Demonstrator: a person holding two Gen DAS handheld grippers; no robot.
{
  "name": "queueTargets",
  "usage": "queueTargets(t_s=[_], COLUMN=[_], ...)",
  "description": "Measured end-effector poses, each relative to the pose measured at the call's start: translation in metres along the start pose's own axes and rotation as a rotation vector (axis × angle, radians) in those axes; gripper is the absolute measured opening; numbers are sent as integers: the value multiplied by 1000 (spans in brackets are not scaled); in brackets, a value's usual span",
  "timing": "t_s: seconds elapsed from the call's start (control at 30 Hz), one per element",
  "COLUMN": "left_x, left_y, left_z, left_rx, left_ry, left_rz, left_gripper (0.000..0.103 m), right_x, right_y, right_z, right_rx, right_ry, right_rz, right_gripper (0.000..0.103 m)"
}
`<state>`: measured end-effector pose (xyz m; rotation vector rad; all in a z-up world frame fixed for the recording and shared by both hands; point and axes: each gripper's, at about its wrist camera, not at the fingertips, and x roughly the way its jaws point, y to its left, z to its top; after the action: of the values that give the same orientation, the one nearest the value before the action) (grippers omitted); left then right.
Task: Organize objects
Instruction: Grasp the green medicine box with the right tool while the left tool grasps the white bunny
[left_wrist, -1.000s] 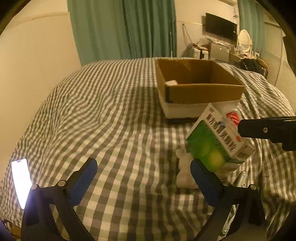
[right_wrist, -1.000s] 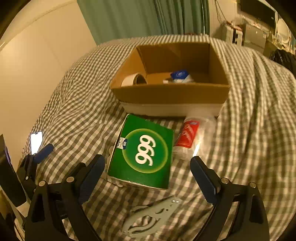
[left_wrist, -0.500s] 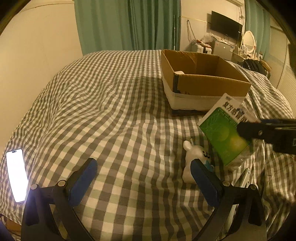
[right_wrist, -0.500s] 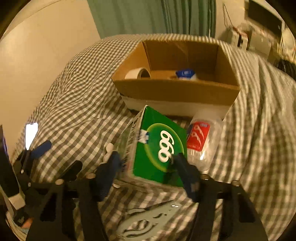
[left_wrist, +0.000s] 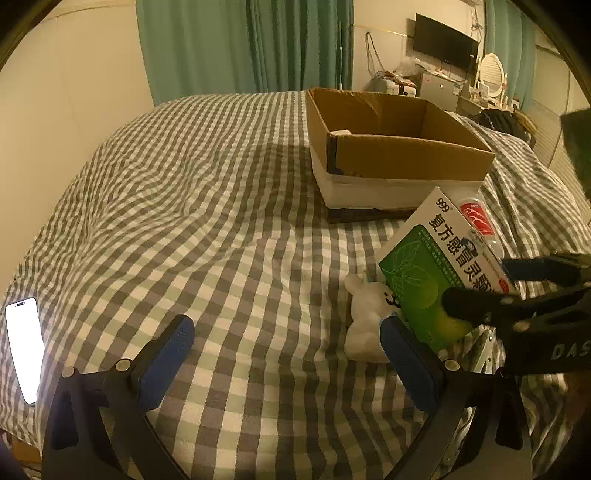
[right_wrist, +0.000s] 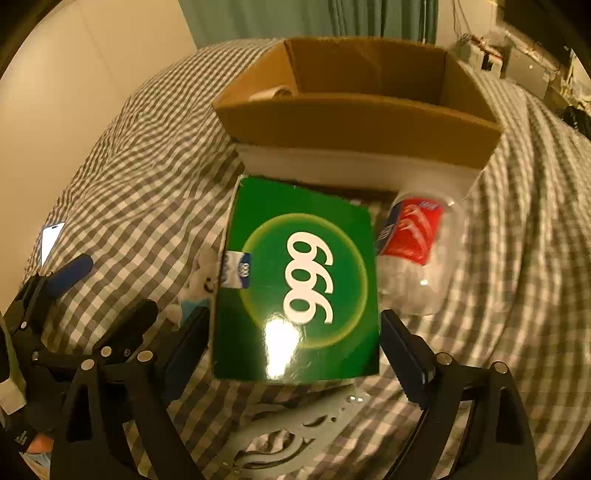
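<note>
- Clamped from both sides, the green 999 medicine box (right_wrist: 299, 280) sits between the pads of the right gripper (right_wrist: 295, 332), one dark pad against its left edge and one against its right edge.
- Seen from the left wrist camera, that same box (left_wrist: 428, 280) is tilted, its white top corner toward 12 o'clock and its green lower part toward 6 o'clock, with the right gripper (left_wrist: 480, 284) reaching in from 3 o'clock.
- Left gripper (left_wrist: 284, 354) stands with its jaws wide apart and nothing between the blue pads (left_wrist: 166, 358); it hovers over the checked bedspread (left_wrist: 207, 221).
- A small white bunny figure (left_wrist: 364, 325) lies on the bedspread just at the 9 o'clock side of the box, close to the left gripper's right-hand pad.
- At 12 o'clock from the medicine box stands an open cardboard box (right_wrist: 354, 107) on a white base; a roll of tape (right_wrist: 273, 92) shows inside near its left wall.
- A clear plastic tub with a red label (right_wrist: 417, 251) lies at 3 o'clock from the medicine box, just beside it, and near the cardboard box's front.
- A pale plastic clip-like piece (right_wrist: 288, 435) lies on the bedspread at 6 o'clock, under the held box.
- A lit phone (left_wrist: 24, 347) rests at the bed's edge at 9 o'clock in the left wrist view.
</note>
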<state>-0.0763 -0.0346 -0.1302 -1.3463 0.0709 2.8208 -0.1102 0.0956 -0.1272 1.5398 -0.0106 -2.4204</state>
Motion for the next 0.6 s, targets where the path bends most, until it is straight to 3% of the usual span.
queueTargets(t_s=[0.17, 0.33, 0.6], left_x=[2, 4, 23], left_y=[2, -3, -33], left_z=[-1, 0, 8], left_rx=[-5, 6, 12], left_ry=[10, 18, 81], left_rz=[-6, -9, -116], left_gripper=[103, 103, 103], right_x=[-6, -37, -89], right_y=[4, 10, -12], right_z=[-2, 3, 10], right_rx=[-34, -87, -84], right_ry=[-29, -120, -259], right_rz=[3, -45, -132], right_gripper=[85, 83, 83])
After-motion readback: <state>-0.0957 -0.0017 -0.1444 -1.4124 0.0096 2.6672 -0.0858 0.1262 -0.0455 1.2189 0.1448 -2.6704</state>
